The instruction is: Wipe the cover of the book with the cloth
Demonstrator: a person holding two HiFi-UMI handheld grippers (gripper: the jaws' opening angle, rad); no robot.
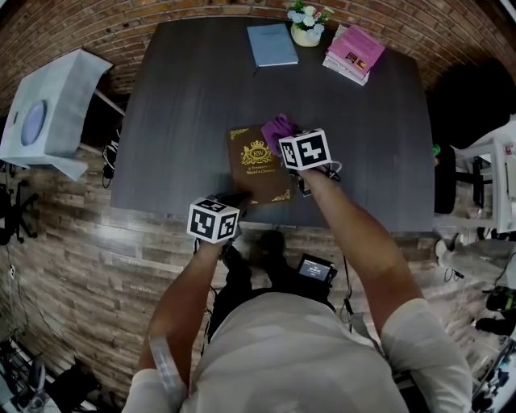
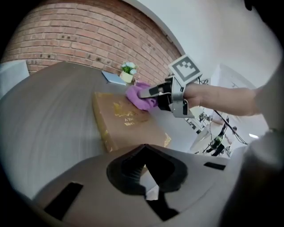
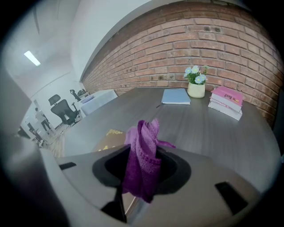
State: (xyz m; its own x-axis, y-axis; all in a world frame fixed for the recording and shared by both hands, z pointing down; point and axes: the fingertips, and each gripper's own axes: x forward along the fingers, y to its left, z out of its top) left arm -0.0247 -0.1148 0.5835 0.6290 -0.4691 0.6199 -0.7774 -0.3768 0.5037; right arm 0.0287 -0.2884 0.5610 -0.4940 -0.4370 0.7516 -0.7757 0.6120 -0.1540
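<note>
A brown book (image 1: 256, 164) with gold print lies flat near the front edge of the dark table (image 1: 177, 105). My right gripper (image 1: 284, 137) is shut on a bunched purple cloth (image 1: 278, 127) over the book's far right corner; in the right gripper view the cloth (image 3: 144, 150) hangs between the jaws above the book (image 3: 104, 141). My left gripper (image 1: 240, 198) sits at the book's near left corner, its jaws shut with nothing seen between them. The left gripper view shows the book (image 2: 128, 126), the cloth (image 2: 141, 97) and the right gripper (image 2: 153, 92) beyond it.
At the table's far side lie a blue notebook (image 1: 272, 43), a small flower pot (image 1: 306, 24) and a stack of pink books (image 1: 355, 52). A white box (image 1: 48, 109) stands left of the table. A black chair (image 1: 445, 177) is at the right.
</note>
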